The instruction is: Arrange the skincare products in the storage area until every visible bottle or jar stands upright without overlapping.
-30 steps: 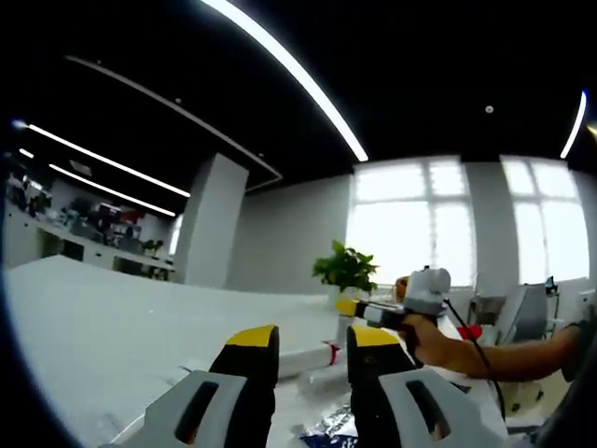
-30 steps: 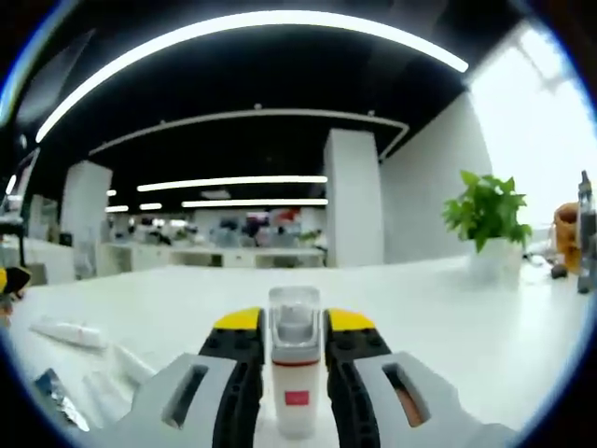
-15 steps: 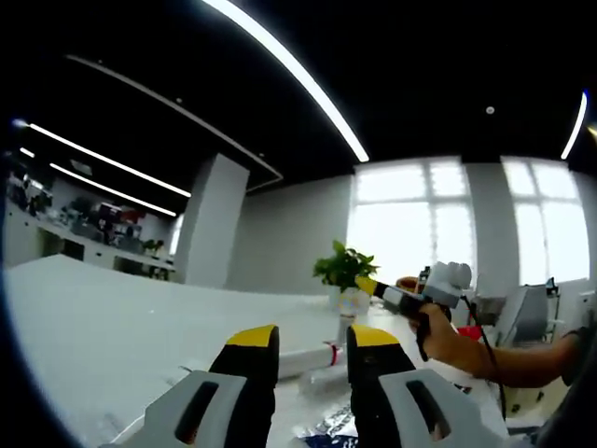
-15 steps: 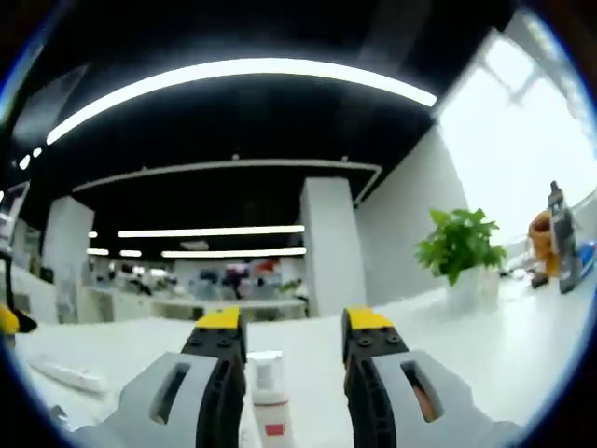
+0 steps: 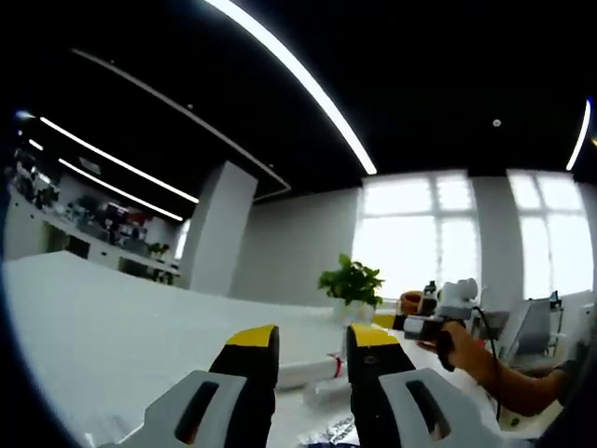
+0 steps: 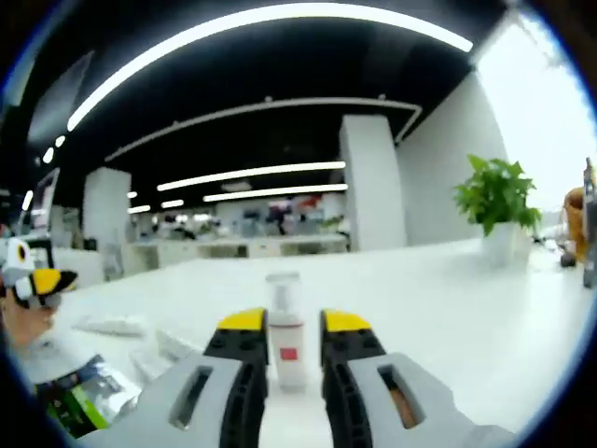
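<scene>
White and small, the bottle (image 6: 285,329) stands straight up on the bench (image 6: 448,308), right between the yellow tips of the right tool (image 6: 287,329). The jaws of that tool sit close on both sides of the bottle, but I cannot tell if they squeeze it or just stand beside it. I think the tool is there to keep the bottle from tipping while it gets put in its spot. The bottle has a clear round cap on top and a little red mark on its front.

Other things lie flat at the left side of the right gripper view: a white tube (image 6: 109,325) and a shiny packet (image 6: 82,399) with green on it. They look like they need standing up or tidying next.

In the left gripper view, the left tool (image 5: 312,347) is open with a gap between its jaws and holds nothing. A white tube with a red band (image 5: 306,371) lies on its side just past the tips. A green plant (image 5: 351,280) in a pot stands far back on the bench.
</scene>
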The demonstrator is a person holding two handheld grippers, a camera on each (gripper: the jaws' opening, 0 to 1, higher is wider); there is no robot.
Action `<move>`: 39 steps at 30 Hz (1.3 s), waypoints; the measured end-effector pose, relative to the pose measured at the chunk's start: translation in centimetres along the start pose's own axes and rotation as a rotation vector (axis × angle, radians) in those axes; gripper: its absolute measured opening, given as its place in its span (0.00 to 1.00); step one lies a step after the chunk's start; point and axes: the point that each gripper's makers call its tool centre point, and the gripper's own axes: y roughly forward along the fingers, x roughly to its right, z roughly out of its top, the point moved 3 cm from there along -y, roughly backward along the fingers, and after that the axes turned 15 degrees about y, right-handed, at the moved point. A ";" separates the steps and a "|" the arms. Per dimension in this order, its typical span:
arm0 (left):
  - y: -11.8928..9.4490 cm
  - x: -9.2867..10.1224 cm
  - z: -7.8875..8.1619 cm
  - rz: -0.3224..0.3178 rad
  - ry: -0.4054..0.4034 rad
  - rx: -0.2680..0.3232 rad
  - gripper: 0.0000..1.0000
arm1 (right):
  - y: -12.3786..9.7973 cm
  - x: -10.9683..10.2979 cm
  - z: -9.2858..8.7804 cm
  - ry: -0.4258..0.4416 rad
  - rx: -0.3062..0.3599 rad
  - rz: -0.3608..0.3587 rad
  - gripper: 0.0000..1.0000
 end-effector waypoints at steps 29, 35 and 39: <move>-0.2 -0.1 0.4 0.024 0.016 0.003 0.28 | 3.8 -0.1 -8.0 -0.201 -0.431 0.031 0.16; -0.1 -0.2 0.4 0.021 0.018 0.000 0.28 | 4.6 0.3 -8.0 -0.187 -0.436 0.030 0.14; -0.1 -0.3 0.4 0.023 0.014 0.002 0.28 | 4.9 0.5 -8.0 -0.168 -0.443 0.032 0.15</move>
